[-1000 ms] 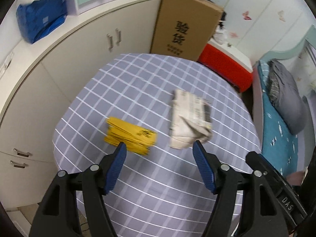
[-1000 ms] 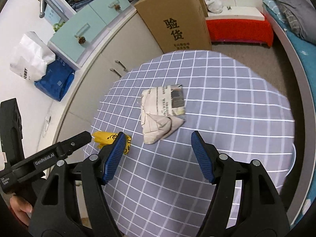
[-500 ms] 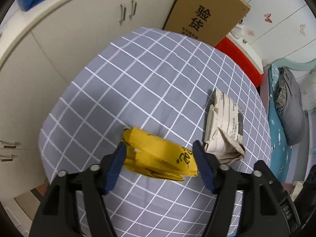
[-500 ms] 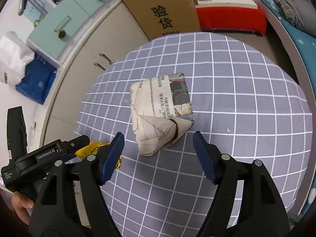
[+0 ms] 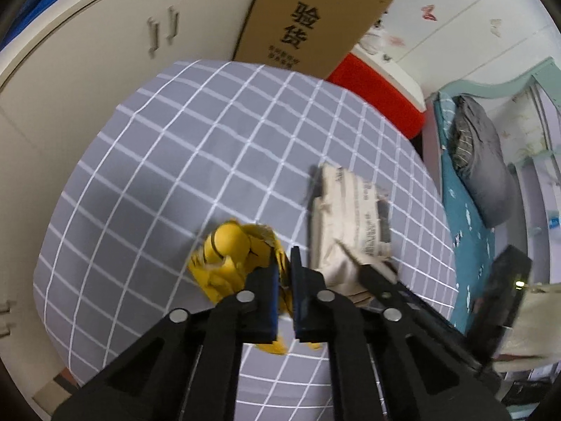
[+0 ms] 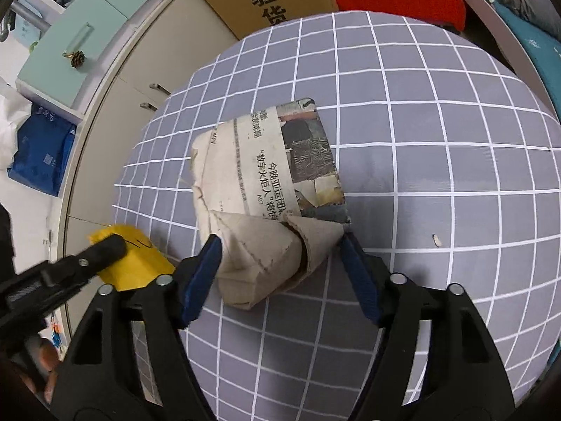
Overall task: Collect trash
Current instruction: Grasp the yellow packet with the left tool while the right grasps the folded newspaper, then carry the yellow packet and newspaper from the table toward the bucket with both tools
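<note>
Both hand-held grippers drop closer — left hand-held gripper (image 5: 286, 273) now clenched on yellow wrapper (image 5: 231, 256), right hand-held gripper (image 6: 280, 263) closing astride folded newspaper (image 6: 270, 189), pads not yet pressing — squeeze its bunched near end firmly before lifting off the surface (image 6: 438, 140).

Folded newspaper (image 6: 266, 189) on table (image 6: 438, 140), wrapper (image 5: 231, 259) left, box (image 5: 312, 24) behind

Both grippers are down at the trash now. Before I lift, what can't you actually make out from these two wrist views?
- Left wrist view: how much of the yellow wrapper the shut left gripper pinches; its fingers cover that part.
- Right wrist view: whether the right gripper, closing around the folded newspaper, presses on it yet.
- Both views: any bin for the trash; none in frame.
- Left wrist view: motion blur smears the newspaper's print.
</note>
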Action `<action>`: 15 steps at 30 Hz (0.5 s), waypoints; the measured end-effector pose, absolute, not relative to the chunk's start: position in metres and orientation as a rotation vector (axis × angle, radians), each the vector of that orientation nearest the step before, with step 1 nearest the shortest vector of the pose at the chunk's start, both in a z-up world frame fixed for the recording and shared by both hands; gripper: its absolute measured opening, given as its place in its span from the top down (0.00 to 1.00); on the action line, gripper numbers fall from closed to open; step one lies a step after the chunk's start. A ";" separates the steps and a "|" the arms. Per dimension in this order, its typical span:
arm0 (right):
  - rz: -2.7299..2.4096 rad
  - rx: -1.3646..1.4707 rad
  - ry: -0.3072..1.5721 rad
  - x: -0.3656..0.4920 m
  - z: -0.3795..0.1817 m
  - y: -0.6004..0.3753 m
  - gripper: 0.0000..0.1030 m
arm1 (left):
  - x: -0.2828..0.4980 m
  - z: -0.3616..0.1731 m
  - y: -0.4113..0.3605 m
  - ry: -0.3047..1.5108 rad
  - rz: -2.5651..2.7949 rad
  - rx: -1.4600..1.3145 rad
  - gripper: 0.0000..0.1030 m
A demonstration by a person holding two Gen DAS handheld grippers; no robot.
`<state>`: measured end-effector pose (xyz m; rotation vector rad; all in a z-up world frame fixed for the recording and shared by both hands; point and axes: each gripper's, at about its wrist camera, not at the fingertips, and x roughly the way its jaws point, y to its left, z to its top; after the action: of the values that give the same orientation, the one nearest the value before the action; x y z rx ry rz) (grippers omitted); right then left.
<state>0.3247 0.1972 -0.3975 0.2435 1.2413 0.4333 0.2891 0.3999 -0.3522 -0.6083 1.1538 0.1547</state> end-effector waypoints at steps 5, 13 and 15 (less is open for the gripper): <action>0.455 0.257 1.255 0.331 -0.401 0.187 0.69 | 0.298 -0.337 0.385 1.122 0.122 -0.553 0.98; 0.488 0.302 1.191 0.329 -0.376 0.159 0.76 | 0.304 -0.303 0.349 1.072 0.116 -0.424 0.98; 0.493 0.313 1.166 0.328 -0.364 0.148 0.76 | 0.305 -0.293 0.336 1.058 0.116 -0.383 0.98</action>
<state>0.3283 0.1478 -0.3643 0.3128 1.1656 0.4930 0.3048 0.3356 -0.2926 -0.3831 1.0578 0.1156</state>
